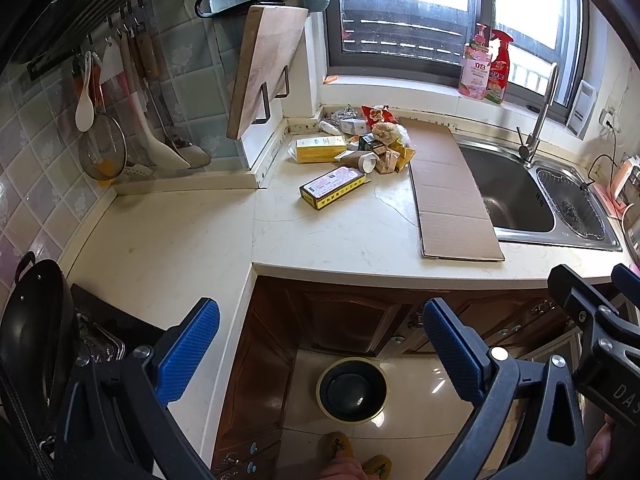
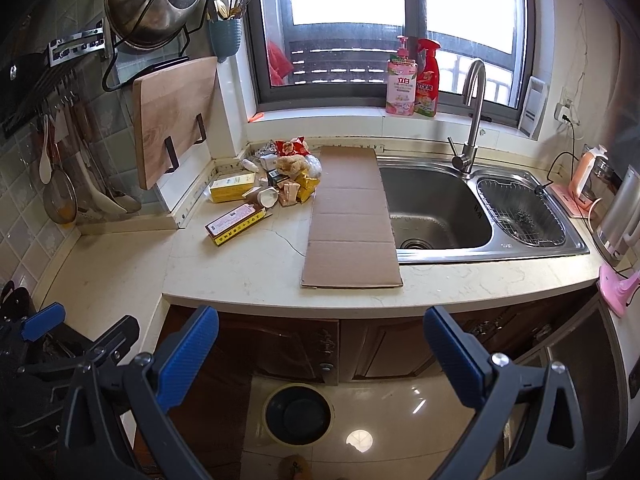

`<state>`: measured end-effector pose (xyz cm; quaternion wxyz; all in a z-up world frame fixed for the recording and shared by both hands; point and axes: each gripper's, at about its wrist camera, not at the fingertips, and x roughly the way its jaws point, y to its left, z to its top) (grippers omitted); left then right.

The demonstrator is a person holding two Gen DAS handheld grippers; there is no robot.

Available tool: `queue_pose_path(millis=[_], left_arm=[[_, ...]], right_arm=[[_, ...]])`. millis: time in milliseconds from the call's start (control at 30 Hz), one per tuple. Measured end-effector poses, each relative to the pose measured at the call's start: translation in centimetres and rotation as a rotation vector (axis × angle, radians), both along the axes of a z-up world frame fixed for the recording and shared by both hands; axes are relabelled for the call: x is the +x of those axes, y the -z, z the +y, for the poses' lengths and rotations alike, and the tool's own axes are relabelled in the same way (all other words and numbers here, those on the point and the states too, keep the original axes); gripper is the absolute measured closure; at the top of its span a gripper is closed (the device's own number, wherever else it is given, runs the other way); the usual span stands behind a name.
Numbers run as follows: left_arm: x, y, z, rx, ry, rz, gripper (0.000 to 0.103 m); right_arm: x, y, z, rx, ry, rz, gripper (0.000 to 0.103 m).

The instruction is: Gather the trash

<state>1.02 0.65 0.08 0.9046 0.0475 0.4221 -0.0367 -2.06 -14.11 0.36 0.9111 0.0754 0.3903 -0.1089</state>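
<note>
Both grippers, left gripper (image 1: 320, 344) and right gripper (image 2: 320, 352), are hovering jaws wide, empty, short of the tabletop (image 1: 340, 236); trash pile (image 1: 360, 144) is lying ahead, far corner.

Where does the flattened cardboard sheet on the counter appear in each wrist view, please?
Left wrist view: the cardboard sheet lies right of centre, overlapping the sink's left rim.
Right wrist view: the cardboard sheet lies at centre, reaching toward the counter's front edge.
Shared landmark: the sink immediately to its right.
</note>
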Motion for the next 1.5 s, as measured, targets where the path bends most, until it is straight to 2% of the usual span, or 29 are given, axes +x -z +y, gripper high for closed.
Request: queue_pose_path(millis=[300,800,967,1133,1200,1300,1433,1500], left_arm=[[0.4,0.3,-0.4,0.004,0.015,0.014,0.003],[2.9,0.7,-0.5,0.015,0.036,0.019,0.003],[5.5,0.9,-0.3,0.017,0.042,0.010,0.003],[8.4,0.5,-0.2,0.004,0.046,-0.066,0.006],[10.0,0.4,-0.2,-0.009,0.062,-0.054,0.006],[12.5,0.8,0.0,-0.073,0.118,-0.021,0.006],[15.9,1.7,0.6,-0.073,0.127,-0.005,0.006],[17.5,2.1,1.0,-0.067,0.128,-0.003,0.006]], right_arm=[[0.2,0.0,0.1,0.027,-0.012,0.000,0.000],[1.5,0.0,-0.5,0.001,0.019,-0.011,0.000],[2.2,-0.5,-0.7,-0.001,0.031,-0.025,0.000],[3.2,-0.8,-1.0,-0.008,0.051,-0.035,0.000],[3.7,-0.8,-1.1,-0.012,0.061,-0.036,0.000],[4.5,-0.8,-1.4,-0.004,0.082,-0.033,0.000],[6.1,-0.7,-1.8,0.022,0.096,-0.029,0.000],[7.2,-0.3,-2.0,0.041,0.097,-0.022,0.005]])
